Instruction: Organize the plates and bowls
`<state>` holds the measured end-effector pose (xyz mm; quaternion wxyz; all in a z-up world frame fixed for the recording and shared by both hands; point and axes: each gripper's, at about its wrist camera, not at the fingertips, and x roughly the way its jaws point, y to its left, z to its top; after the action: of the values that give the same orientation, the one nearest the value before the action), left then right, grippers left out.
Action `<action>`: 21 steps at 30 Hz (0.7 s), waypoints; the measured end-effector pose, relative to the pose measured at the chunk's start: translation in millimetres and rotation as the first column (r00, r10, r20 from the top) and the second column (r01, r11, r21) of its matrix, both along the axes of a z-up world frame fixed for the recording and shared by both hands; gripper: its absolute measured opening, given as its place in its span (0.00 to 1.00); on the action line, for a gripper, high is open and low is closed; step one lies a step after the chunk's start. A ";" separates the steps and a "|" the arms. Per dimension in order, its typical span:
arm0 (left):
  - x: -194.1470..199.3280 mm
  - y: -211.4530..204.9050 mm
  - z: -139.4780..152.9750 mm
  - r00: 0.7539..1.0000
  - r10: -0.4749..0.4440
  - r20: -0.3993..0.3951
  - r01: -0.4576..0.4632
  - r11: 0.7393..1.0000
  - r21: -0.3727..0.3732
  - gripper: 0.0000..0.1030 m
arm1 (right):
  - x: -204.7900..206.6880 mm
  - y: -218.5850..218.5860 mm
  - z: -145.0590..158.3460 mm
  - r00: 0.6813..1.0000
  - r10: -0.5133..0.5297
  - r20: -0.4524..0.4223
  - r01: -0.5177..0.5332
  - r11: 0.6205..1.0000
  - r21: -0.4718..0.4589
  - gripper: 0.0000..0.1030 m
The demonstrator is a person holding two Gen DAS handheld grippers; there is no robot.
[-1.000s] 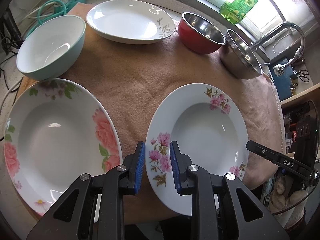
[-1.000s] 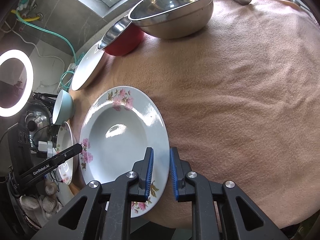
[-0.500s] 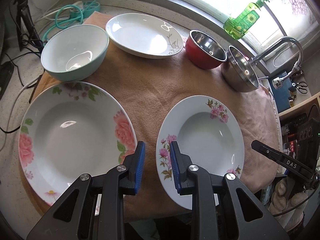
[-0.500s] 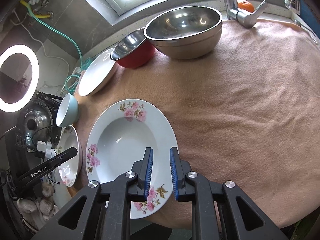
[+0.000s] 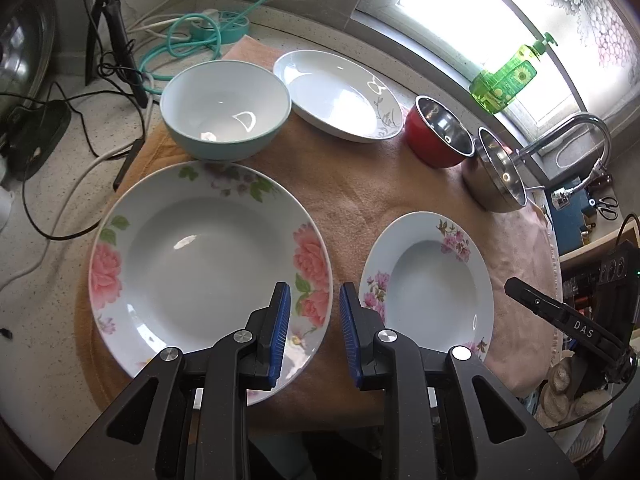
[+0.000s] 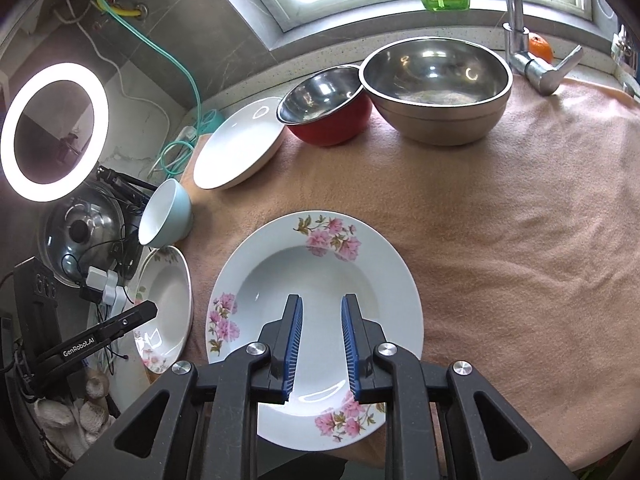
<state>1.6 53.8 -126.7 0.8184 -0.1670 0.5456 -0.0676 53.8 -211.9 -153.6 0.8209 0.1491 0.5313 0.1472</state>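
On the pink cloth (image 5: 372, 184) lie a large rose plate (image 5: 208, 256) and a smaller pink-flower plate (image 5: 428, 280). Behind them stand a teal bowl (image 5: 226, 108), a white plate (image 5: 340, 94), a red bowl (image 5: 438, 132) and a steel bowl (image 5: 498, 176). My left gripper (image 5: 312, 300) hangs open and empty above the rose plate's right rim. Over the pink-flower plate (image 6: 320, 264) my right gripper (image 6: 321, 308) is open, holding nothing. The right wrist view also takes in the red bowl (image 6: 326, 112) and the steel bowl (image 6: 436, 84).
A faucet (image 6: 520, 40) and a green soap bottle (image 5: 508, 80) stand by the window. Cables and a teal hose (image 5: 188, 36) lie at the back left beside a tripod (image 5: 112, 32). A ring light (image 6: 52, 132) and a pot lid (image 6: 80, 232) are off the cloth's left edge.
Both grippers have risen and drawn back, so more of the counter shows. The left one has shifted left toward the rose plate; the right one now sits over the pink-flower plate's middle.
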 end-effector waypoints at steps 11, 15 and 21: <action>-19.7 49.7 -2.2 0.992 0.124 -0.008 -0.124 0.992 0.014 0.22 | 12.3 48.8 1.4 0.995 0.103 0.020 -0.103 0.995 0.016 0.18; -26.9 70.0 -3.4 0.985 0.172 -0.011 -0.171 0.985 0.025 0.22 | 18.2 69.5 -1.3 0.989 0.149 0.002 -0.149 0.988 0.036 0.18; -37.6 95.3 -7.5 0.974 0.227 -0.016 -0.226 0.973 0.047 0.22 | 23.9 105.0 -5.7 0.974 0.224 -0.018 -0.223 0.974 0.046 0.18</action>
<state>-36.0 149.0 -134.3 0.8186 -0.2106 0.5329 0.0402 77.7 -106.9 -159.3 0.7894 0.1079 0.5509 0.2483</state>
